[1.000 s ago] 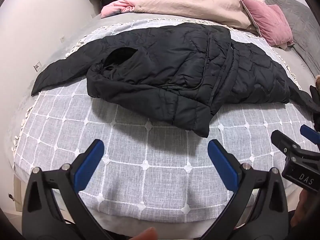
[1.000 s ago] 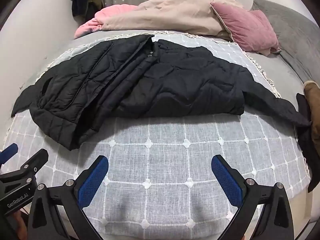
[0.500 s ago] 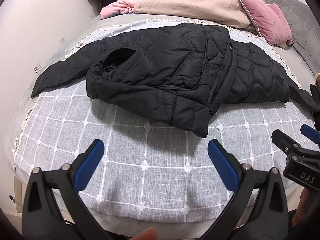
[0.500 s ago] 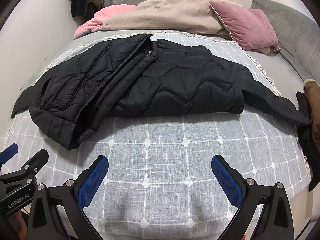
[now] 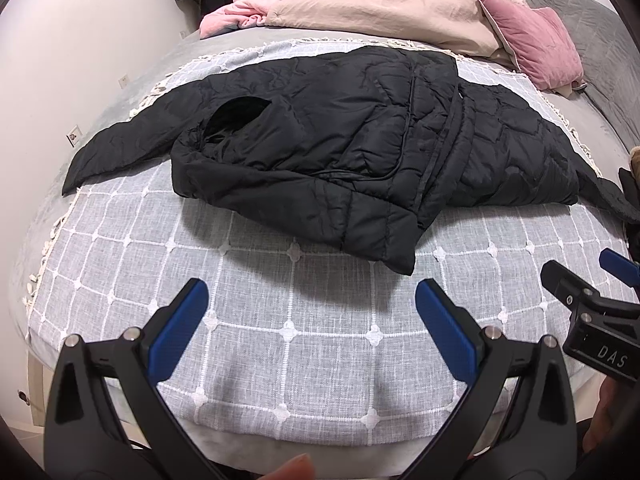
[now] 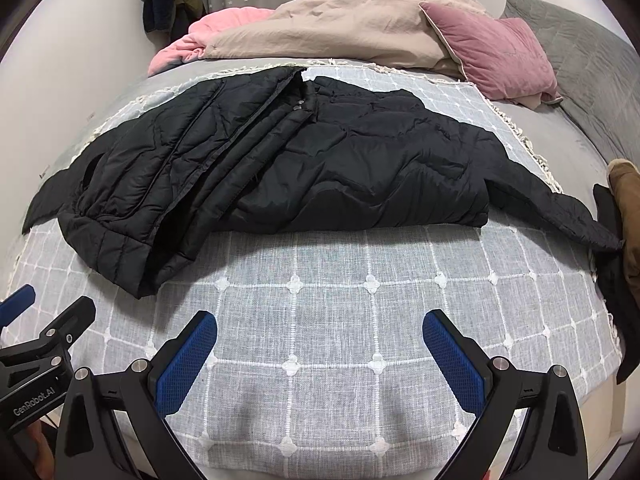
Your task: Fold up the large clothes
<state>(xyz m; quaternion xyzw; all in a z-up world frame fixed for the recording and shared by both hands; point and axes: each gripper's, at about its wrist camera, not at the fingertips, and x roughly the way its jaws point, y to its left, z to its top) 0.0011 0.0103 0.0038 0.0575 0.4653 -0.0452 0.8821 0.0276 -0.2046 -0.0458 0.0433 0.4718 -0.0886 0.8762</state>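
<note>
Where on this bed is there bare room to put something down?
The widest free patch is the grey checked bedspread between the black quilted jacket and the bed's near edge, ahead of both open grippers. A smaller strip lies behind the jacket's collar. The far end is crowded by the beige duvet and pink velvet pillow.

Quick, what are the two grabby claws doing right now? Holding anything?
Left gripper: open, holding nothing, above the checked blanket, short of the black jacket.
Right gripper: open, holding nothing, also short of the jacket.
</note>
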